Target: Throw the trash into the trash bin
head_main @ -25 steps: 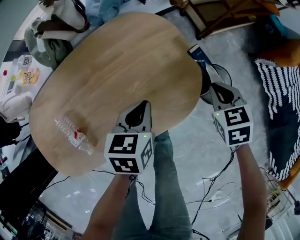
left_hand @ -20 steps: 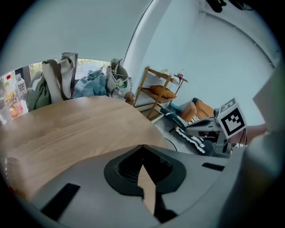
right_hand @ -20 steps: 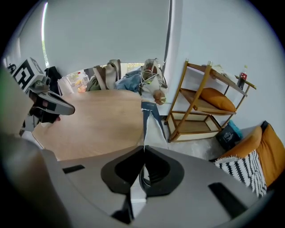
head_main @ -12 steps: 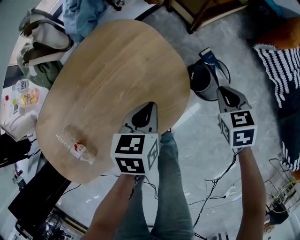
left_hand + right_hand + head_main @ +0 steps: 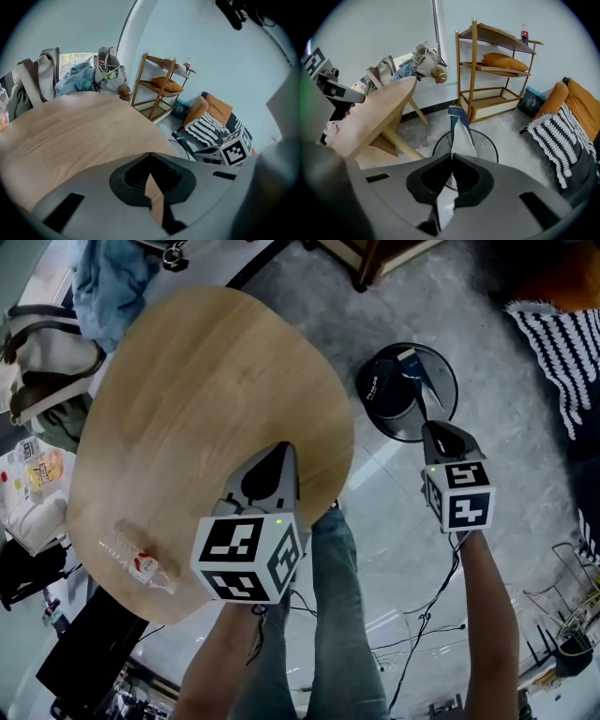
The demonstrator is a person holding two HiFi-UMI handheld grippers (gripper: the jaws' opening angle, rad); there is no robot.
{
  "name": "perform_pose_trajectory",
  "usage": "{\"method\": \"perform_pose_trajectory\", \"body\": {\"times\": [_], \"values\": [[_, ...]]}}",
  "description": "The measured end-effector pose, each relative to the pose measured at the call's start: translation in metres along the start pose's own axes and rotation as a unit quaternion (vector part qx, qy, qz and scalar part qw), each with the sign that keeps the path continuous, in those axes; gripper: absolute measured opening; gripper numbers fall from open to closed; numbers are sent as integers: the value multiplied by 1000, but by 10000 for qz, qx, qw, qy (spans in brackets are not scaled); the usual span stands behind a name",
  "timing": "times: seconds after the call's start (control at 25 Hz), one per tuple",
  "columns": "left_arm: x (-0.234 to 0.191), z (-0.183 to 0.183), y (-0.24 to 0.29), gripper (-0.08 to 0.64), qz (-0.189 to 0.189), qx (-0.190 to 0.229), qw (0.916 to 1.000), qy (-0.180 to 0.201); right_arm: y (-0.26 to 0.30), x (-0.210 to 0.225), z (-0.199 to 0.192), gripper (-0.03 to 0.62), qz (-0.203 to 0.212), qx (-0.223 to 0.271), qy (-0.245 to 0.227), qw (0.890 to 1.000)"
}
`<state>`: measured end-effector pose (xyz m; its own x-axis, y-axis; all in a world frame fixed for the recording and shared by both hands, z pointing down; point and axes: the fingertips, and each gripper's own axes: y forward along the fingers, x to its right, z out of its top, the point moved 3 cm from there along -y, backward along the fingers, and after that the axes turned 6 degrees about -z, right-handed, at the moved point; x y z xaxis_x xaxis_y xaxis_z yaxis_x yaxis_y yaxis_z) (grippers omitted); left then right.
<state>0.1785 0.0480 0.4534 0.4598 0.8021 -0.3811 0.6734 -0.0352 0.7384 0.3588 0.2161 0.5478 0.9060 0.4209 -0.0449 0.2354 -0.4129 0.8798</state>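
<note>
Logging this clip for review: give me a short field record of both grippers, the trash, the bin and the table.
left gripper: shut, empty, above the table
right gripper: shut on the wrapper
wrapper: flat, blue and white, held over the trash bin
plastic bottle: lying on the table, not held
task state: wrapper not yet dropped

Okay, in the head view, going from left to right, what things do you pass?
Bottle → left gripper → right gripper, shut on a wrapper → striped blanket. The table and bin overlap these, so they are left out.
</note>
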Motion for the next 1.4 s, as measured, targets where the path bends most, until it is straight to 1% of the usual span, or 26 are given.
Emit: {"method": "perform_pose_trajectory", "body": {"times": [0.32,0.52,0.6,0.72,0.76,1.16,1.4], "values": [[0,4,22,11,41,-242,9994,238,33,11,-30,14,-60,-256,411,9988],[1,10,31,11,45,-257,9993,275,42,13,-33,17,-65,-315,490,9983],[3,11,32,11,45,-245,9994,250,45,16,-33,32,-118,-311,528,9981],[5,9,32,11,36,-233,9995,206,48,16,-33,92,-83,-298,545,9980],[6,8,32,11,32,-241,9995,199,48,16,-33,100,-88,-286,557,9980],[4,0,25,11,80,-227,9996,122,38,16,-33,97,-132,-228,472,9985],[0,-6,10,11,140,-166,9998,32,23,20,-22,97,-204,-144,421,9988]]}}
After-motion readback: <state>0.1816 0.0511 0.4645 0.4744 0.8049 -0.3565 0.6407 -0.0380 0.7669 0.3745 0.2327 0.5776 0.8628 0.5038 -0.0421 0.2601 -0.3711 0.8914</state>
